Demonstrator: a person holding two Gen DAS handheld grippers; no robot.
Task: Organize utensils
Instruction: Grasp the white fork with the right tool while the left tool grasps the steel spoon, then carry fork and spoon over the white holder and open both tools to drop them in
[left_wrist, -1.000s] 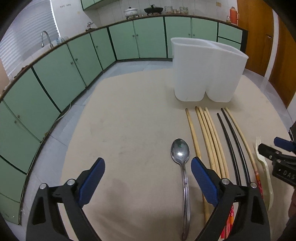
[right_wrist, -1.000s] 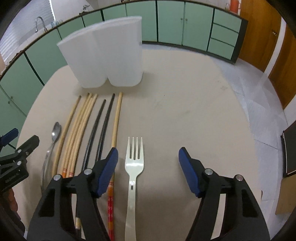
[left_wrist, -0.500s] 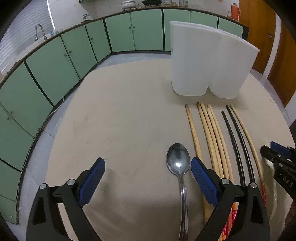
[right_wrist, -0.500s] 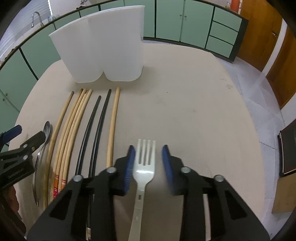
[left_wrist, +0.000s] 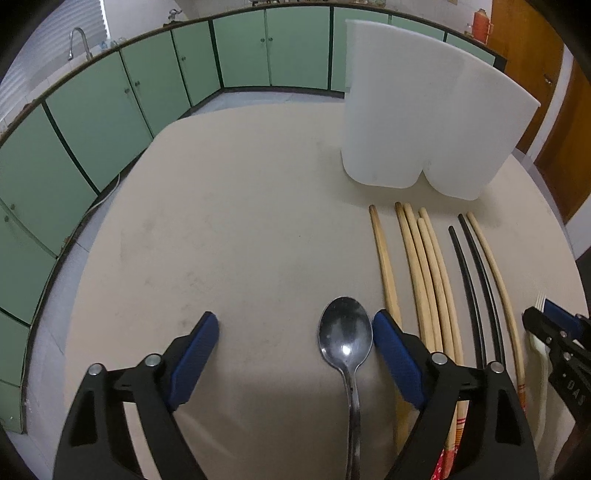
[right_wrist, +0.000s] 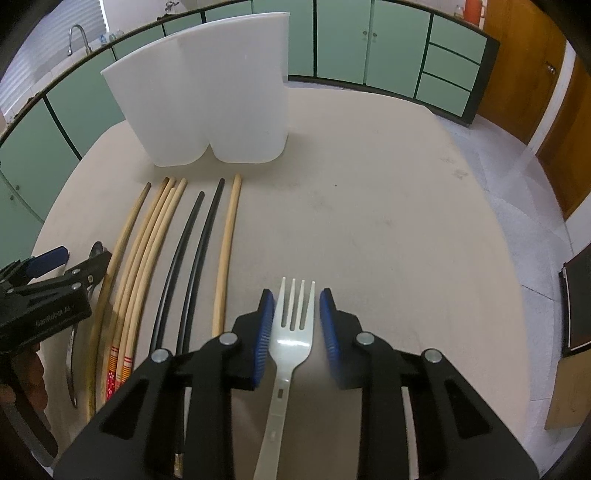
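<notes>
right gripper (right_wrist: 293, 325): pads sit either side of the white plastic fork (right_wrist: 291, 332), just below the tines. There's a sliver of gap on both sides, so it's narrowed in but not actually pinching. Can't tell if the fork is off the table (right_wrist: 388, 206).

left gripper (left_wrist: 291, 354): spread wide, holding nothing. The metal spoon (left_wrist: 345, 334) lies between its fingers but way off-centre, bowl right up against the right-hand pad.

where the utensils are: all flat on the table in a row in front of the white holder (right_wrist: 207, 96). That's spoon, wooden chopsticks (right_wrist: 147, 251), two black chopsticks (right_wrist: 192, 258), one more wooden chopstick (right_wrist: 227, 254), then the fork.

what could go wrong: my guess is the fork's neck is thin and slick, so a squeeze that low could let it pivot or droop. On the left, closing from that offset would probably shove the spoon sideways instead of catching it.

in the way: the nearest wooden chopstick lies just beside the left gripper's right finger, easy to knock. The holder is tall with two compartments, so anything long has to clear the rim first.

background: green cabinets (left_wrist: 92, 122) and a sink tap (left_wrist: 77, 40), well apart from everything.
</notes>
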